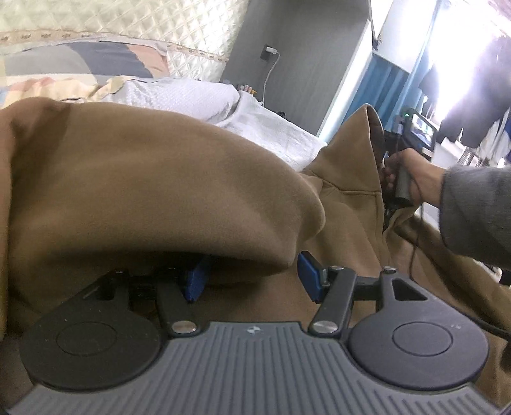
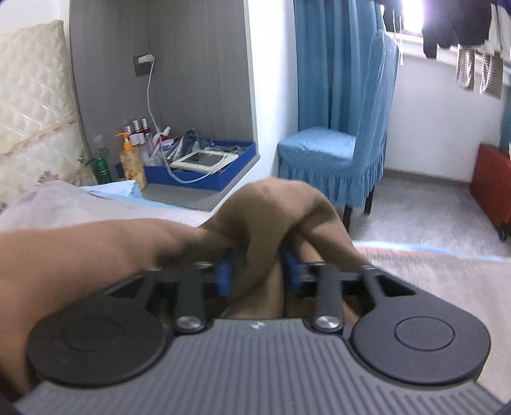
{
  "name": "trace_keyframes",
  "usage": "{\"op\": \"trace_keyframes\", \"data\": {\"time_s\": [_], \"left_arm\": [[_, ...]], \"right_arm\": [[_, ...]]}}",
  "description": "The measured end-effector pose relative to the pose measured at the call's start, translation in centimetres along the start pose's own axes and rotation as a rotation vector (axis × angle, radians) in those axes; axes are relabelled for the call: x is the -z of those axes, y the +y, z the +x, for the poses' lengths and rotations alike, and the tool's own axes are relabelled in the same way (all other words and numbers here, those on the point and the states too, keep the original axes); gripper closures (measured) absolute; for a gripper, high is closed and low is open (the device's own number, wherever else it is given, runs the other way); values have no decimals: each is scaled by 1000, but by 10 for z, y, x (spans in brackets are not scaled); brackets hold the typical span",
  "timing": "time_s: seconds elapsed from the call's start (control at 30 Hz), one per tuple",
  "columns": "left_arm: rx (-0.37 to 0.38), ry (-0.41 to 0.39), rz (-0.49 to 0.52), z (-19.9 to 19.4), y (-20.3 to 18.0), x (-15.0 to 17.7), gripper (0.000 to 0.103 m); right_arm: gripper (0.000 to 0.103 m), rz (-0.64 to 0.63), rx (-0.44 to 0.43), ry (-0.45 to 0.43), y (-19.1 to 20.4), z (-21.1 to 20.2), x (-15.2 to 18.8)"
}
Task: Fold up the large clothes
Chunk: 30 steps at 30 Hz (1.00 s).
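Bedroom surroundings beside the bed

A blue-covered chair (image 2: 345, 140) stands before a blue curtain (image 2: 329, 60), with a red radiator (image 2: 491, 188) further right. In the grey niche, bottles (image 2: 134, 150) sit beside a blue tray (image 2: 204, 178), under a wall charger (image 2: 145, 60). A quilted headboard (image 1: 127, 28) backs the white bedspread (image 1: 271, 127).

Home bedroom: bed (image 1: 271, 127), toiletries (image 2: 131, 159), chair (image 2: 345, 147).

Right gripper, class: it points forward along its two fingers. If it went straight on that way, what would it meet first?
The right gripper would meet the brown garment at once: a fold of it is already bunched between the blue fingers. Beyond that lies the white bed cover, then probably the blue chair, though depth is unclear.
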<state>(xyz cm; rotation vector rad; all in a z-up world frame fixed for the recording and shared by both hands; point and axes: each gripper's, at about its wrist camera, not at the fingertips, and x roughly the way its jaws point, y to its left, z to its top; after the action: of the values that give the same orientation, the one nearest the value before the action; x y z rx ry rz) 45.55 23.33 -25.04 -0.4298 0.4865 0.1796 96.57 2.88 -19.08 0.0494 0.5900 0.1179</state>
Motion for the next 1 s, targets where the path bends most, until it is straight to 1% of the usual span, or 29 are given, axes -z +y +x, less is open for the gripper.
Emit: {"op": "trace_keyframes", "data": {"time_s": [0.03, 0.07, 0.1, 0.13, 0.23, 0.4, 0.5, 0.53, 0.73, 0.8, 0.83, 0.93, 1.0], "left_arm": [[-3, -5, -9, -5, -1, 0, 38], [-4, 2, -6, -9, -3, -1, 38], [6, 8, 4, -14, -5, -1, 38], [18, 8, 18, -18, -7, -1, 38], [22, 13, 68, -35, -16, 0, 38], [75, 13, 67, -70, -22, 5, 38], [91, 3, 62, -94, -23, 5, 38], [102, 2, 53, -102, -23, 5, 38], [137, -15, 67, -155, -32, 11, 38], [151, -16, 71, -170, -36, 14, 38], [157, -15, 75, -177, -39, 15, 38], [180, -5, 70, -193, -46, 20, 38], [203, 7, 72, -201, -51, 25, 38]], "right_arm": [[37, 33, -10, -1, -1, -14, -1], [27, 66, -28, -22, -3, -30, 0], [27, 91, -38, -48, -5, -47, 2], [27, 108, -37, -61, -7, -63, 4], [26, 116, -53, -61, -12, -107, 12], [26, 38, -67, -106, -17, -199, 33], [26, 6, -84, -112, -26, -257, 50], [26, -3, -86, -108, -28, -270, 54], [26, -14, -128, -54, -44, -369, 105], [26, -18, -146, -64, -48, -404, 125], [26, 3, -167, -68, -54, -423, 137], [26, 106, -213, -48, -76, -459, 160], [26, 142, -206, -43, -92, -479, 172]]}}
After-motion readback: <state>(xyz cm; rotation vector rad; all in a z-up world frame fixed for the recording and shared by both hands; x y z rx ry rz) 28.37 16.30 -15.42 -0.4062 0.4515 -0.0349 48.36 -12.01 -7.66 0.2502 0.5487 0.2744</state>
